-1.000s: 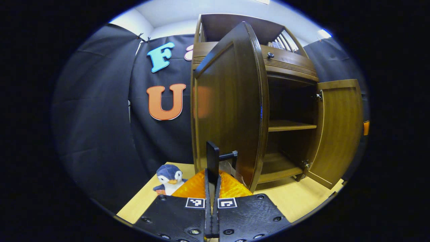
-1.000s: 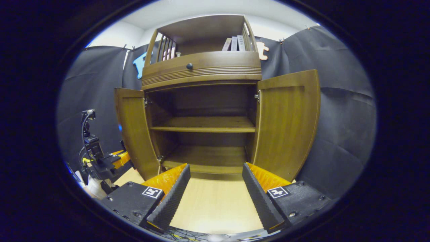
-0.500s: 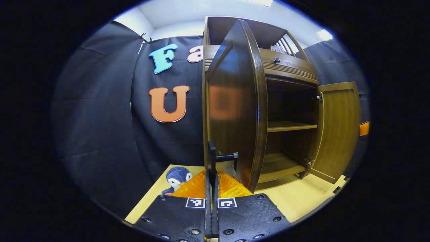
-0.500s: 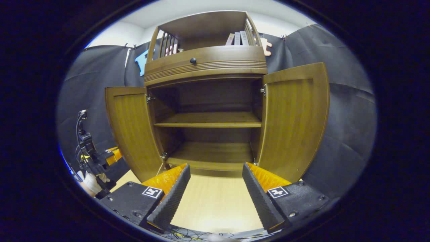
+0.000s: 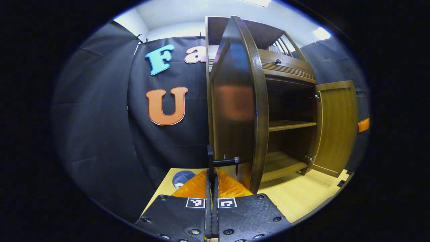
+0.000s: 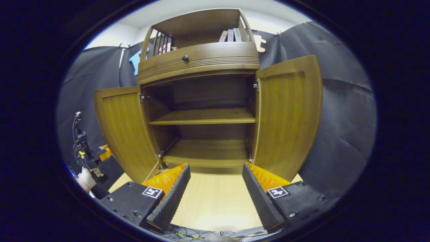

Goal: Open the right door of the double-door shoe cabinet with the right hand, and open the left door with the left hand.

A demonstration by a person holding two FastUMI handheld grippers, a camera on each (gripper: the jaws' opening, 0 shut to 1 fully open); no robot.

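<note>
The brown wooden shoe cabinet point(image 6: 201, 64) stands with both doors swung out. In the left gripper view the left door point(image 5: 235, 101) shows almost edge-on, and my left gripper point(image 5: 211, 159) is shut on its dark bar handle point(image 5: 226, 162) low on the door. The right door point(image 5: 336, 124) hangs open beyond it. In the right gripper view the left door point(image 6: 122, 127) and the right door point(image 6: 285, 114) flank the bare shelves. My right gripper point(image 6: 215, 190) is open in front of the cabinet and touches nothing. The left gripper point(image 6: 85, 153) and a hand point(image 6: 87, 176) sit behind the left door.
A plush penguin point(image 5: 183, 177) lies on the light wooden floor point(image 6: 215, 205) by the left door, partly hidden behind my fingers. Books point(image 6: 230, 35) stand on the cabinet's top shelf above a drawer knob point(image 6: 185, 57). Cables point(image 6: 188, 235) trail at the near edge.
The left door has swung further open with my left gripper holding its handle. The penguin is now more hidden. The right gripper stays open and the right door has not moved.
</note>
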